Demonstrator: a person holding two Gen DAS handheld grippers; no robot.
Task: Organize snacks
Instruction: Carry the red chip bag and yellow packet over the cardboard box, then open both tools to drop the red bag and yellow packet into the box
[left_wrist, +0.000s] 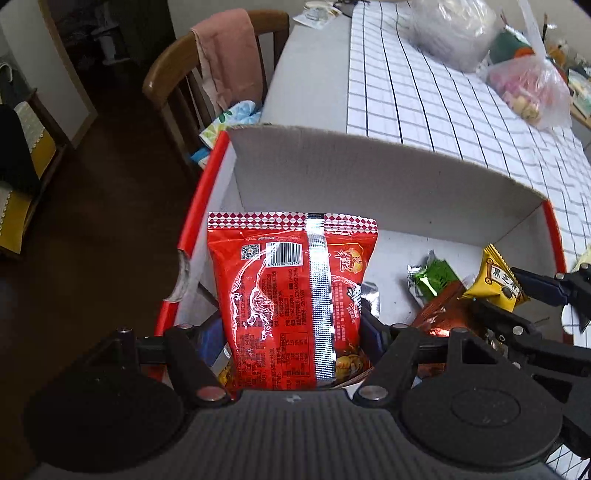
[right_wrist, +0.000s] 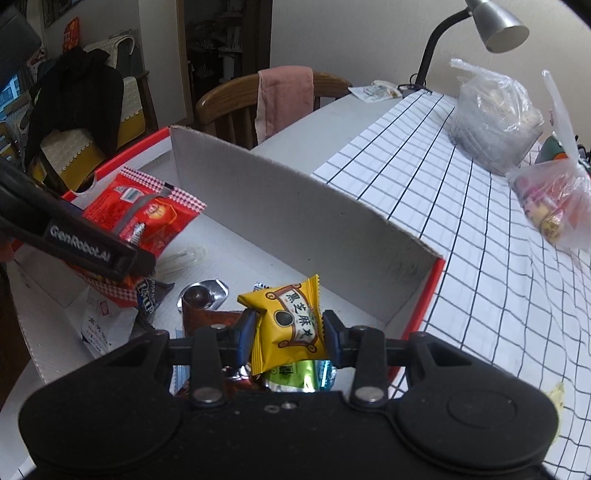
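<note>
- Our left hand-held gripper is clamped on the big red snack bag, held over the left end of the red-edged cardboard box on the worktop.
- Our right hand-held gripper grips the yellow sesame packet above the loose snacks near the box's right end.
- We should lower each clear of the walls, then release onto bare floor.

The red bag hides the box floor behind it. The green packet hides under the yellow one. Small print is too tiny to read.
</note>
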